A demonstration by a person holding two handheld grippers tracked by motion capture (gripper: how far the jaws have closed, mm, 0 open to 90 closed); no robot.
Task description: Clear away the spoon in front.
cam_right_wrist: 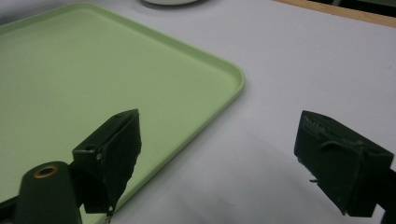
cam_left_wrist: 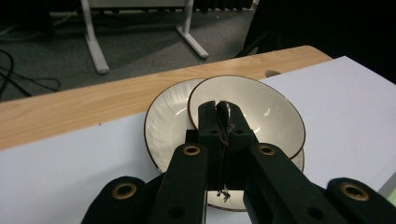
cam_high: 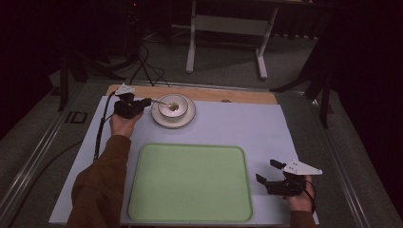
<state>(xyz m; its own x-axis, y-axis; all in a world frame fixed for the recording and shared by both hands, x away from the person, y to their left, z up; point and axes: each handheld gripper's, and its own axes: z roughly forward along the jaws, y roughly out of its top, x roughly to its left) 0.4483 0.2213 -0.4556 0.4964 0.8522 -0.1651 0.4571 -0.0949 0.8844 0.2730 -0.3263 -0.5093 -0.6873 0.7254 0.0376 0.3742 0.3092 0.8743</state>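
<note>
High view, left tongs clamping spoon, handle lying level, bowl-end toward bowl

Left claw is extended forward on an outstretched, sleeved forearm; its jaws are pressed together. Right claw is held low near the person's body, jaws spread wide apart with nothing between them.

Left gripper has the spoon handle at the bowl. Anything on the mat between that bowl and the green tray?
Nothing visible does. The left gripper is shut on the spoon at the bowl stacked on its plate; bare mat lies between them and the tray.
</note>
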